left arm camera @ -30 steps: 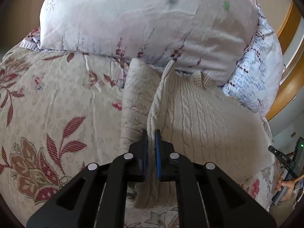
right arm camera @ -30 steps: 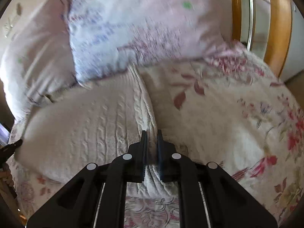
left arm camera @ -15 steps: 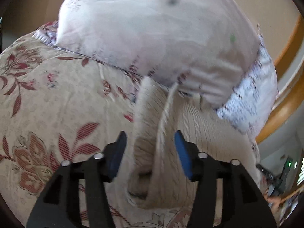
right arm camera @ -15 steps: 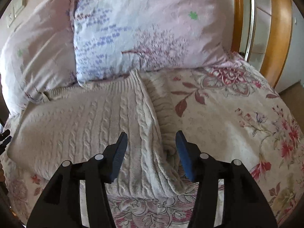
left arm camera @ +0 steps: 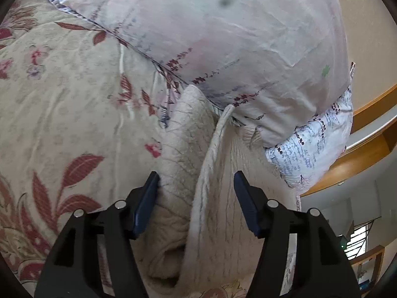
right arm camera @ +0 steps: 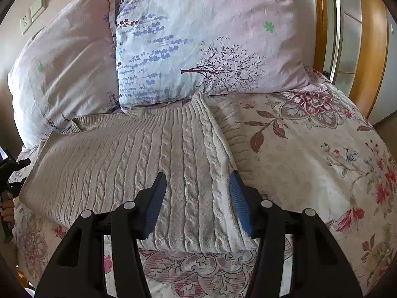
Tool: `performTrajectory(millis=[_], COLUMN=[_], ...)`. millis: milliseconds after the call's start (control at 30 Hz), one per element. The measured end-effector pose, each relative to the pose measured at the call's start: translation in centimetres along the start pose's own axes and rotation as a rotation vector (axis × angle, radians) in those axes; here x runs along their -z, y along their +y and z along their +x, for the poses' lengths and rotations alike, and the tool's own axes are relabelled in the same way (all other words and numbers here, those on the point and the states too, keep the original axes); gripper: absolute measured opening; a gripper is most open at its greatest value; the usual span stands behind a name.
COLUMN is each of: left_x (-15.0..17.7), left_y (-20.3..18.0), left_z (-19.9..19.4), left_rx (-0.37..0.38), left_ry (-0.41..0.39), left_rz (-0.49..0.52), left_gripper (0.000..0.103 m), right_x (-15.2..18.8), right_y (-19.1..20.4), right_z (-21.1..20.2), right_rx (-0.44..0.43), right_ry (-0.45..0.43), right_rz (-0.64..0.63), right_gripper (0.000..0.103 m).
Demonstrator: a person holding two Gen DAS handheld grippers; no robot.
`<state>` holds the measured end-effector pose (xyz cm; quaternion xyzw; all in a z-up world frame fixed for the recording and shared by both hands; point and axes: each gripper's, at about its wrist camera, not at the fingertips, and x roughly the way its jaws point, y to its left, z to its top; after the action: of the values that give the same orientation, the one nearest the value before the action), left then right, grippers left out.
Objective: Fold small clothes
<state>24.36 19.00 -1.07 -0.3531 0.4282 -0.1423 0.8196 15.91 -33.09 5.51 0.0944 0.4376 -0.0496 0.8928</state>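
Covering the whole scene, a floral bedspread (right arm camera: 310,154) carries two pale printed pillows (right arm camera: 198,39) propped at the headboard end, and a cream cable-knit sweater (right arm camera: 124,154) lies flat on it with its ribbed collar tucked against them. One side of the sweater is folded over, a long edge (left arm camera: 213,154) running down the knit. Both hand-held tools tilt downward over that garment. The right gripper (right arm camera: 197,193) hangs above the sweater's folded right side, jaws parted after just opening, blue pads (right arm camera: 155,203) on either side of a band of cable knit without pinching it. The left gripper (left arm camera: 196,198) is rolled to one side above the opposite end, its jaws likewise just released and still spreading, the raised folded edge standing free between the pads (left arm camera: 146,203). At the right view's far left edge, a hand (right arm camera: 7,209) holds a black handle.
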Motion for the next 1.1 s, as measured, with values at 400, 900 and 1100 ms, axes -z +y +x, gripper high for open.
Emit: performTrajectory(millis=[400,900,1100], left_x=[0.0,0.5,1.3], left_y=[-1.0,-4.4,-9.4], left_z=[1.5,0.3,-0.2], left_rx=[-0.037,0.111,0.227], left_ry=[0.010,-0.045,-0.066], left_rz=[0.015,-0.028,0.000], left_gripper=[0.037,0.017,0.016], right_x=[0.7,0.6,0.6], right_y=[0.0,0.1,0.4], right_z=[0.7,-0.3,-1.1], right_rx=[-0.018,-0.057,-0.093], right_ry=[0.015,-0.002,-0.022], right_rz=[0.007,0.016,0.012], right_gripper=[0.057,0.058,0.058])
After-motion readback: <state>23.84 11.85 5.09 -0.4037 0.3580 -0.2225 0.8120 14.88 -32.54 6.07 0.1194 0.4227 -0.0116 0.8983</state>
